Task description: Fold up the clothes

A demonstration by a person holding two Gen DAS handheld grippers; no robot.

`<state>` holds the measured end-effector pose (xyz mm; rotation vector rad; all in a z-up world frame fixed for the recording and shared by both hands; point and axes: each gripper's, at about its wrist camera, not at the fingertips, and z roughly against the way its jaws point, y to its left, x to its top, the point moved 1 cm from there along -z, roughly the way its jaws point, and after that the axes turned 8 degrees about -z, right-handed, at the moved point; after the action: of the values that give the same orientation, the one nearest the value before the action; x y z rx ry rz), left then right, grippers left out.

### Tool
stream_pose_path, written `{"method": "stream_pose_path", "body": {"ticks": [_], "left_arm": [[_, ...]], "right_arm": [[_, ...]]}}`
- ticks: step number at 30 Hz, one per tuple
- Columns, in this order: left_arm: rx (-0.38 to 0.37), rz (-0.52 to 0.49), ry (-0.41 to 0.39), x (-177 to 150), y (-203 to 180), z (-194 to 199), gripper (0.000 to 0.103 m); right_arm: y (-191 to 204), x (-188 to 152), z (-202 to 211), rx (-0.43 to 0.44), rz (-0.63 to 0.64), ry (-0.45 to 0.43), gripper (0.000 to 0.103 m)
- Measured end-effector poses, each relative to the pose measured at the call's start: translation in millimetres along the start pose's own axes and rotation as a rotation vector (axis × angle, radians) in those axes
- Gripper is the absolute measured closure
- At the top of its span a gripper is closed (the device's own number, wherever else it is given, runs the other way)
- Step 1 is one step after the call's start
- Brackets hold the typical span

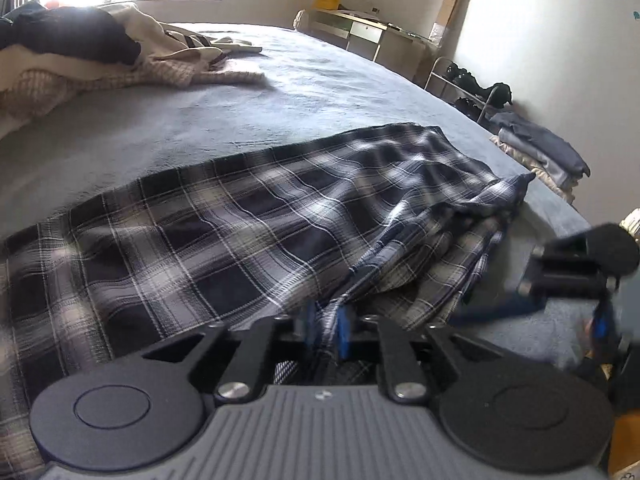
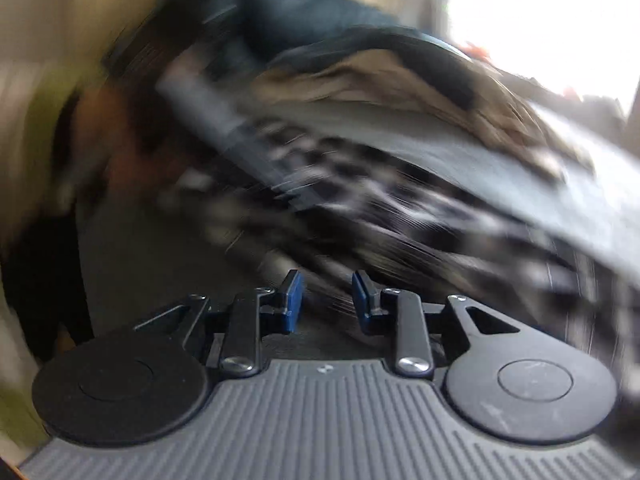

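A dark blue and white plaid shirt (image 1: 248, 232) lies spread across the grey-blue bed (image 1: 320, 92), bunched into folds at its near right side. My left gripper (image 1: 326, 330) is shut on a pinch of that plaid cloth at the near edge, with fabric showing between the blue pads (image 1: 344, 332). The black body of the right gripper (image 1: 588, 264) shows blurred at the shirt's right end. The right wrist view is smeared by motion. There the right gripper (image 2: 328, 300) has its pads a little apart, and streaks of plaid shirt (image 2: 400, 208) run toward the gap. Whether the pads press on cloth is unclear.
A heap of unfolded beige, white and black clothes (image 1: 72, 52) fills the bed's far left. A folded stack (image 1: 540, 152) sits beyond the bed's right edge. A shoe rack (image 1: 468, 84) and a desk (image 1: 360, 28) stand along the far wall.
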<state>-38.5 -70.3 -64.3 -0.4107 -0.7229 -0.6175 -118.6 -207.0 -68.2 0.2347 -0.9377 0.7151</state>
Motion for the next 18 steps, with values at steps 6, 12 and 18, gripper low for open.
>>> {"method": "stream_pose_path", "body": {"ticks": [6,12,18], "left_arm": [[0.115,-0.066,-0.111,-14,-7,63,0.073],[0.05,-0.271,-0.087,-61,-67,78,0.073],[0.178,-0.501,-0.068,-83,-105,47,0.073]], "right_arm": [[26,-1,-28,-0.079,0.269,0.08,0.075],[26,4,-33,-0.104,0.242,0.086,0.1],[38,1,-1,-0.023,0.27,0.136,0.103]]}}
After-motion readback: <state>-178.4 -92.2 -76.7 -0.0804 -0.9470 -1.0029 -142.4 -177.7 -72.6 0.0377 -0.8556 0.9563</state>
